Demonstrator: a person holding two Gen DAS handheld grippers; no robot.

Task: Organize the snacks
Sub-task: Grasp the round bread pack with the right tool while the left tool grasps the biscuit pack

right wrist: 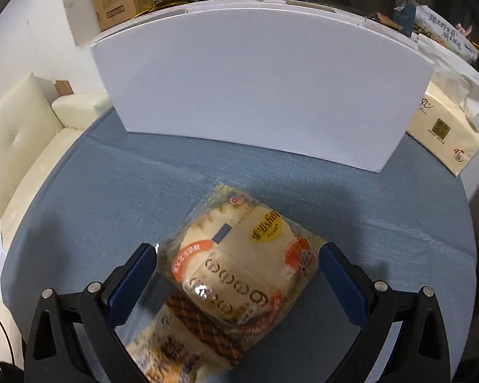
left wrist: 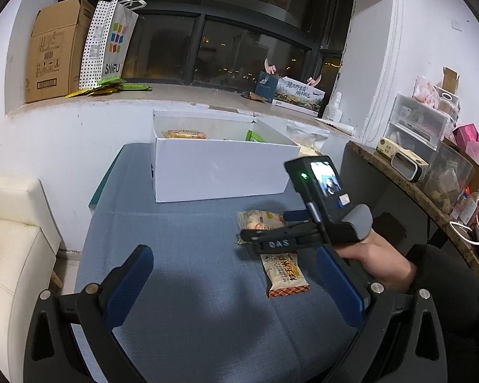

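A white open box (left wrist: 220,172) stands at the far end of the blue table (left wrist: 175,255); a yellow snack pack (left wrist: 183,134) and a green pack (left wrist: 254,136) lie inside. My right gripper (right wrist: 236,265) is open, with its fingers on either side of a wrapped bread bun (right wrist: 239,268) that lies on the table. A checked-edge snack bar (right wrist: 175,344) lies partly under the bun. In the left wrist view the right gripper (left wrist: 255,239) hovers over the bun (left wrist: 262,220) and the bar (left wrist: 285,276). My left gripper (left wrist: 236,271) is open and empty above the table.
A cream sofa (left wrist: 12,255) stands left of the table. A tissue pack (right wrist: 444,134) lies right of the box. The window sill holds a cardboard box (left wrist: 57,51), a paper bag (left wrist: 107,44) and green packets (left wrist: 111,84). A cluttered side shelf (left wrist: 431,159) is at right.
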